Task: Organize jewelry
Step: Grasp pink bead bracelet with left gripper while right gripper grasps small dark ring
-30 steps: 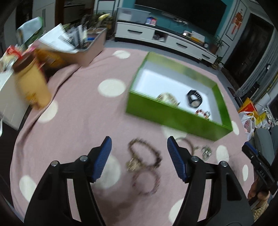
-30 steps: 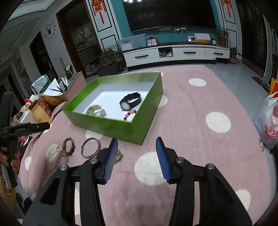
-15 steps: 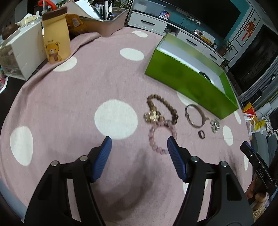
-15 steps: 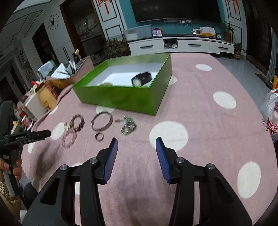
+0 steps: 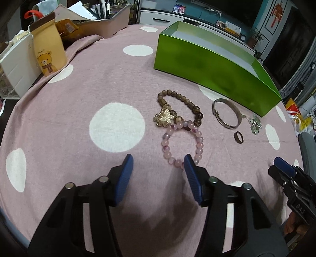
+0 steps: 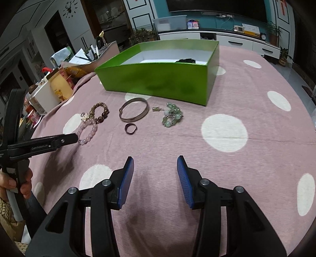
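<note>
A green box stands on the pink dotted cloth; a black watch shows inside it. In front lie a pink bead bracelet, a brown bead bracelet with a gold charm, a silver bangle, a dark ring and a green bead piece. My left gripper is open, just short of the pink bracelet. My right gripper is open and empty, well short of the jewelry.
A yellow bear carton, a white box and a tray of papers and pens stand at the table's left edge. The table edge curves close on the left and near sides.
Both grippers have pulled back and dropped lower over the cloth. The box has receded and its inside is mostly hidden. The left gripper now faces the pink bracelet closely.
</note>
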A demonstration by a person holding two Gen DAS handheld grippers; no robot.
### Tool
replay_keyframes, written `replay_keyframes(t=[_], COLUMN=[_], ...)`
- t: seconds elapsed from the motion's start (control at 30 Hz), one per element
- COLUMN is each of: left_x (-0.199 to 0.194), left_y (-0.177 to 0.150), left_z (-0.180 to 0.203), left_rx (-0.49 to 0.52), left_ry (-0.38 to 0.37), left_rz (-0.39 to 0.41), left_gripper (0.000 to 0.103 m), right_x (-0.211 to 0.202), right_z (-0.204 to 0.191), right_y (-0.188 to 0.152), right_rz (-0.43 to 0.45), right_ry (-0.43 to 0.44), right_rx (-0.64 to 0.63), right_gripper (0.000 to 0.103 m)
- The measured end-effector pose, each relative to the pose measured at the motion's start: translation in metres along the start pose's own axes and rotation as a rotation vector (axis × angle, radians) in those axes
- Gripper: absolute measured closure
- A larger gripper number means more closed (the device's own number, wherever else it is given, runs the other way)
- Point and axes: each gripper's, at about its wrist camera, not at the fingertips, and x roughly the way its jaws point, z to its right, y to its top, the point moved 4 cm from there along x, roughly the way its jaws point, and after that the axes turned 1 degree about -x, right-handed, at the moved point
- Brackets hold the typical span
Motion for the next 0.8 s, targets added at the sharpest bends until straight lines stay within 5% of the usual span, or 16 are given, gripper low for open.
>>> replay_keyframes(t=[0.3,0.43,0.8], left_x=[0.009,0.009,-0.014], left_y=[0.007,0.007,0.011], left_z=[0.016,0.016,0.008], left_rx=[0.093,0.095,0.058], left_ry=[0.029,0.005,-0.072], left_rz=[0.039,0.046,0.086], left_gripper=[0.074,0.096,0.096], right_x=[0.012,0.019,0.051], right_z=[-0.007,-0.015,-0.041], right_y=[0.011,0.018,0.033], right_rz=[-0.004,-0.009,-0.043], right_ry=[-0.01,-0.012,-0.009], right_rx=[-0.037,-0.077,-0.167], right_gripper=[0.057,0.057,0.064])
